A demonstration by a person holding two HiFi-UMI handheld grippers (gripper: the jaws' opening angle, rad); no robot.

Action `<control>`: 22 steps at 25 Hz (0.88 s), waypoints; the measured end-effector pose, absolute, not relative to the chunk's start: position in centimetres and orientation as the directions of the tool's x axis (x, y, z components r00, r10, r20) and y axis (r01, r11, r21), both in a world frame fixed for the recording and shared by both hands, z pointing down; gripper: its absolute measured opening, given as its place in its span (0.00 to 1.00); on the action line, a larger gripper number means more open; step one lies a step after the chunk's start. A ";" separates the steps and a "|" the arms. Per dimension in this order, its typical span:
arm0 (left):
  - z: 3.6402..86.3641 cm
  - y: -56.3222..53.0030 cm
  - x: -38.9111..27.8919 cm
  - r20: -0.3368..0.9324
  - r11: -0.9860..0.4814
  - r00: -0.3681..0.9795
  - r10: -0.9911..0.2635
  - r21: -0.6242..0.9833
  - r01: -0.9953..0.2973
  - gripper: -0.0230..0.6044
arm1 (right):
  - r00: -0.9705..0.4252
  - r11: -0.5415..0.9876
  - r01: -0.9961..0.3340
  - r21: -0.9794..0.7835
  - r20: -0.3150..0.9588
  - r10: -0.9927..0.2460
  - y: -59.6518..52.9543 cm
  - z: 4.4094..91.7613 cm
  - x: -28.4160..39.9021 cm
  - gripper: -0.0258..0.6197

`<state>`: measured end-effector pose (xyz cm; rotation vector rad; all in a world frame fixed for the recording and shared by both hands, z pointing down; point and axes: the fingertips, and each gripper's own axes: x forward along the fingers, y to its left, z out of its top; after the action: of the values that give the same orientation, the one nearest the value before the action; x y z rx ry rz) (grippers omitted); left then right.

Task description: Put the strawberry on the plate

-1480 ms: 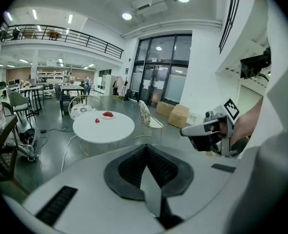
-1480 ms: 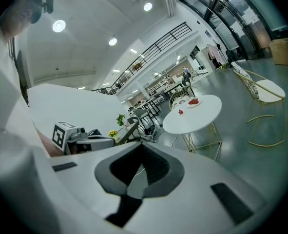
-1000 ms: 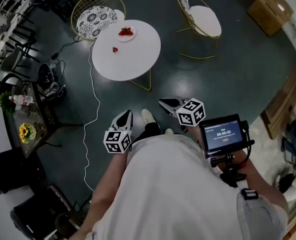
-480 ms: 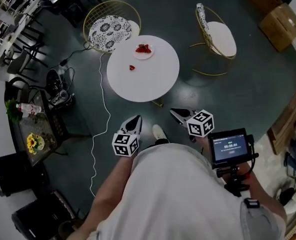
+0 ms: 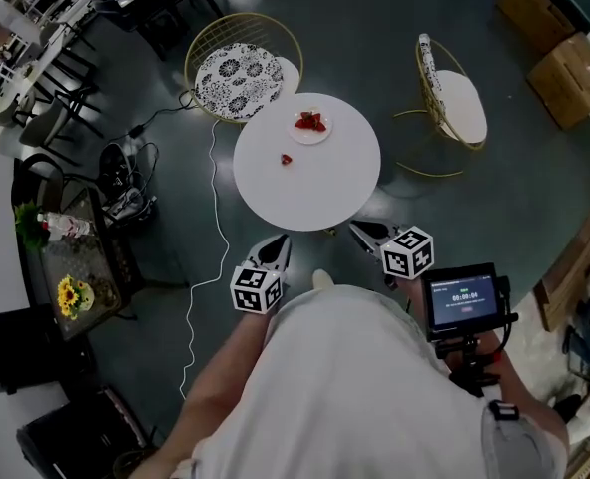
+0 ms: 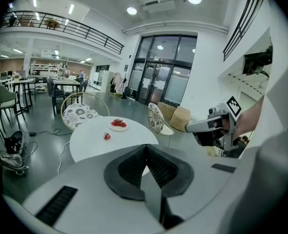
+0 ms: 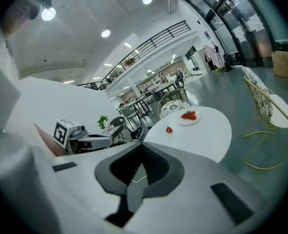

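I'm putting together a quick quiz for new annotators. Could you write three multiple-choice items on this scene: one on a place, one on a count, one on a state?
1. Where does the lone strawberry lie relative to the plate?
A) on it
B) beside it, apart from it, on the white table
C) on the floor below it

2. How many gold-framed chairs stand by the table?
A) two
B) one
C) four

3. The left gripper is:
A) shut on a strawberry
B) wide open
C) shut, with nothing between its jaws

Key:
1 B: bare tabletop shows between the strawberry and the plate.
2 A: one has a patterned seat, and the other has a plain one.
3 C: its own view shows the pads meeting, with nothing between them.
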<state>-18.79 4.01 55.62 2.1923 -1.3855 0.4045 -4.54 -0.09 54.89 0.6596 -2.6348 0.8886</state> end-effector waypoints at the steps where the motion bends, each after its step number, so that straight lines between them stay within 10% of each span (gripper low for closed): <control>1: 55.9 3.7 -19.3 0.503 -0.344 0.434 -0.747 0.265 -0.901 0.05 | -0.854 0.706 -0.507 -0.495 0.400 -0.332 -0.5 54.9 -5.0 0.05; 22: 57.6 -1.4 -22.5 0.520 -0.342 0.449 -0.726 0.293 -0.893 0.05 | -0.834 0.661 -0.541 -0.521 0.434 -0.340 -5.5 56.2 -8.1 0.05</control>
<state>-22.45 -1.41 57.55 2.1634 -1.3507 0.4047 -8.13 -5.47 56.24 0.7034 -2.5796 0.9507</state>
